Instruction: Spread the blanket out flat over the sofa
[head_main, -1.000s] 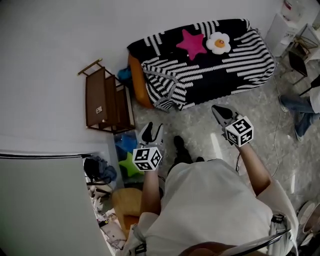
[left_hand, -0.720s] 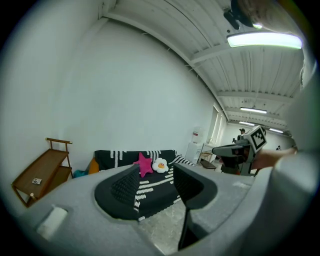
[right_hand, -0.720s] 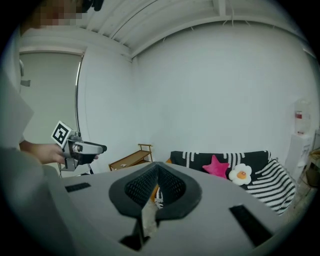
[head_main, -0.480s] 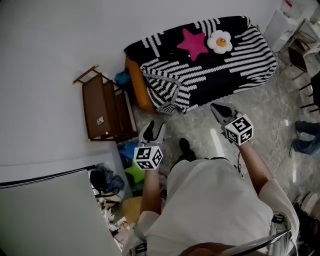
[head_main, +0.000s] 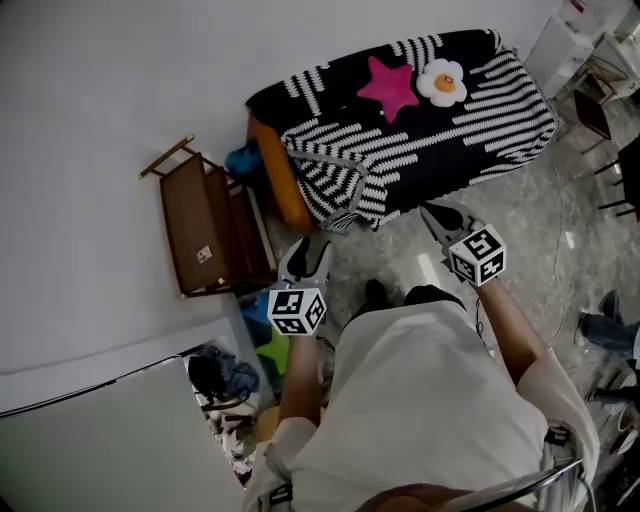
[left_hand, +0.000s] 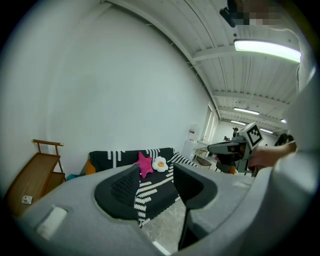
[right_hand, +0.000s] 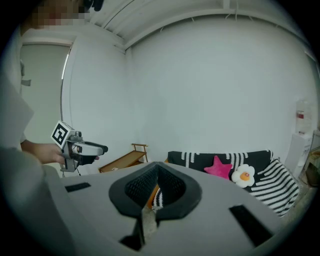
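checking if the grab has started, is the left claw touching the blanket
Apart. The left gripper view shows bare floor between the open left claw and the blanket.

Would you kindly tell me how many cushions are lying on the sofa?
2: a pink star cushion on the striped blanket and a white fried-egg cushion right beside it. Others may lie hidden under the striped blanket.

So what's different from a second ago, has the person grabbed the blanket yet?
Not yet. The person has stepped closer to the sofa, bringing the left hand-held gripper and right hand-held gripper nearer the blanket; neither has taken hold of anything. The bystander at right has drifted toward the picture's edge. Blanket, star cushion and egg cushion lie as before.
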